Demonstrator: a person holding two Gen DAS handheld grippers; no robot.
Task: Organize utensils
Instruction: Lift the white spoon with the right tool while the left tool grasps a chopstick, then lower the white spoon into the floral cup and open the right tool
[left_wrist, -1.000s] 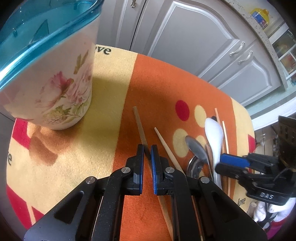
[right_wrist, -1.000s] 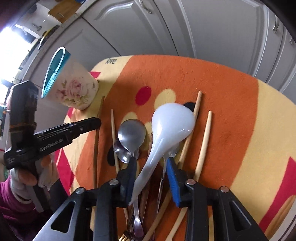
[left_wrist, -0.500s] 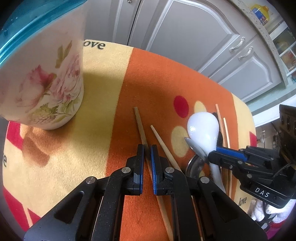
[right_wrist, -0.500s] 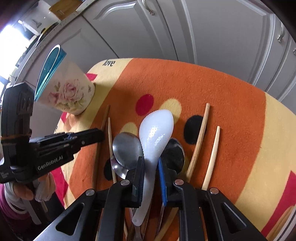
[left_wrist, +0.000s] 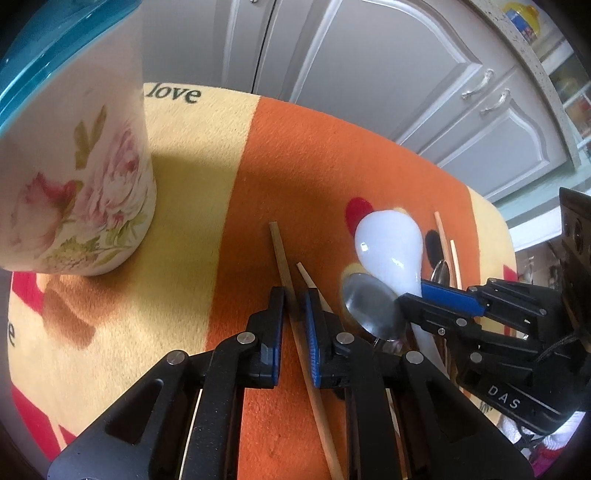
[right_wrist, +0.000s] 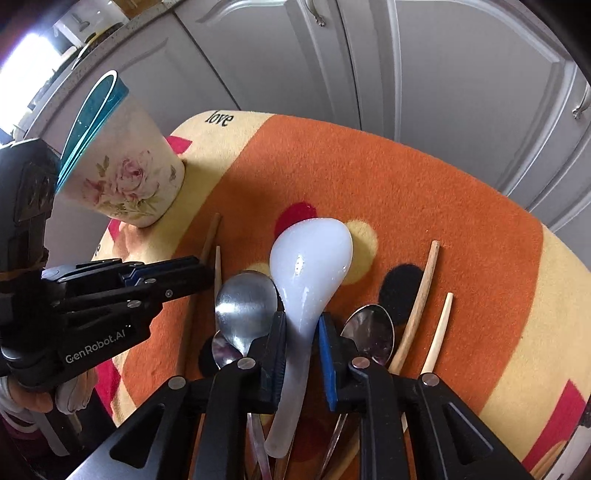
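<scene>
Nothing visibly in the floral cup near the desk's far-left edge; everything else still waits. Our right gripper grasps the white spoon; left gripper clenches a chopstick mid-desk.

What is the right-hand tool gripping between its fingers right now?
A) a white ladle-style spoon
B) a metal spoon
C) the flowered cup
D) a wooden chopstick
A: the right gripper has its fingers closed on the handle of the white spoon, whose bowl is raised above the metal spoons lying on the mat.
</scene>
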